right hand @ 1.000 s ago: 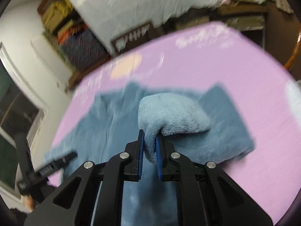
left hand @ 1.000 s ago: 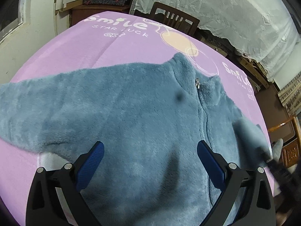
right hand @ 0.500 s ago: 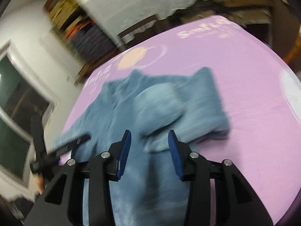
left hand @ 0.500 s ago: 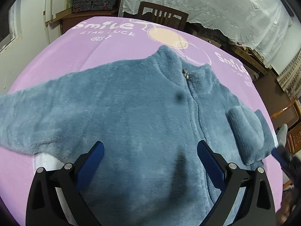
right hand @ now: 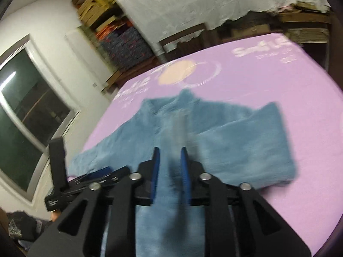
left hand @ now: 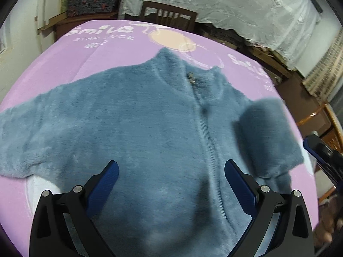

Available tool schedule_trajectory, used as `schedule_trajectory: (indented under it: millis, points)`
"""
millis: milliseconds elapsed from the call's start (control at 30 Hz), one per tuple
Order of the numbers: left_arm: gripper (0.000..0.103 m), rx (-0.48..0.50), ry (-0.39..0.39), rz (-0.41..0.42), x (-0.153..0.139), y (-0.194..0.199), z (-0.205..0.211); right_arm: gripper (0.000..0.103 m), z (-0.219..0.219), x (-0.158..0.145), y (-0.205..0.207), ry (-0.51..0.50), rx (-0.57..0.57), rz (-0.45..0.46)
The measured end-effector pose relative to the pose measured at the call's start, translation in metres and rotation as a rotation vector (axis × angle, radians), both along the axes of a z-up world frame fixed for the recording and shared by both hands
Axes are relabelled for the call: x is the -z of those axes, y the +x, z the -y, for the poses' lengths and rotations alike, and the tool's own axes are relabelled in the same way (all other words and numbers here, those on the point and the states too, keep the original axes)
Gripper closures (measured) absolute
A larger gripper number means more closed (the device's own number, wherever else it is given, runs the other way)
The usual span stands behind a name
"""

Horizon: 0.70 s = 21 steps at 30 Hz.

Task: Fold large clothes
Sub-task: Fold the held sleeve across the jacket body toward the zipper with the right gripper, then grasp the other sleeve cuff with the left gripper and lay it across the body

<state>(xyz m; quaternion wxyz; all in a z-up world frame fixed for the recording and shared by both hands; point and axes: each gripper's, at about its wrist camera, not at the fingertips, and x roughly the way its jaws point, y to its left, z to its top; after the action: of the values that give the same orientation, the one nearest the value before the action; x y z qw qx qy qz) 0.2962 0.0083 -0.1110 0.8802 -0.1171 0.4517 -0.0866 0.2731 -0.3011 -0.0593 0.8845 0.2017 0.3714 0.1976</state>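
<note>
A blue fleece jacket [left hand: 139, 128] with a front zip [left hand: 205, 128] lies flat on the purple tablecloth [left hand: 103, 49]. One sleeve [left hand: 265, 132] is folded back over its right side, and the other sleeve stretches out to the left. My left gripper [left hand: 171, 167] hovers wide open over the jacket's lower part, holding nothing. My right gripper [right hand: 169, 153] hangs above the jacket [right hand: 214, 128] near the zip; its jaws are closing, with only a narrow empty gap between them. The folded sleeve [right hand: 248, 141] lies just to its right.
A wooden chair [left hand: 169, 15] stands behind the table's far edge, under a white lace cloth [left hand: 225, 6]. Stacked boxes [right hand: 124, 42] and a window [right hand: 27, 115] are at the left. The right gripper's body [left hand: 321, 152] shows at the table's right edge.
The right gripper let go of the sleeve, which now lies folded on the jacket. It then pulled back and up, its jaws narrowing. The left gripper stayed open and barely shifted.
</note>
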Motion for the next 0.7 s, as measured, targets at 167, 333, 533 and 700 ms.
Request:
schedule_trajectory:
  millis: [167, 333, 533, 700]
  points:
    - [0.004, 0.103, -0.070, 0.007, -0.005, -0.004, 0.018, 0.074, 0.073, 0.017, -0.007, 0.121, 0.128, -0.076]
    - [0.004, 0.148, -0.136, -0.049, -0.001, 0.008, 0.033, 0.069, 0.102, 0.030, -0.018, 0.212, 0.150, -0.066]
    - [0.009, 0.146, -0.206, -0.127, 0.004, 0.022, 0.043, 0.062, 0.103, 0.047, -0.020, 0.268, 0.113, -0.045]
    - [0.035, 0.180, -0.139, -0.115, 0.000, 0.029, 0.071, 0.062, 0.114, 0.047, -0.024, 0.261, 0.147, -0.031]
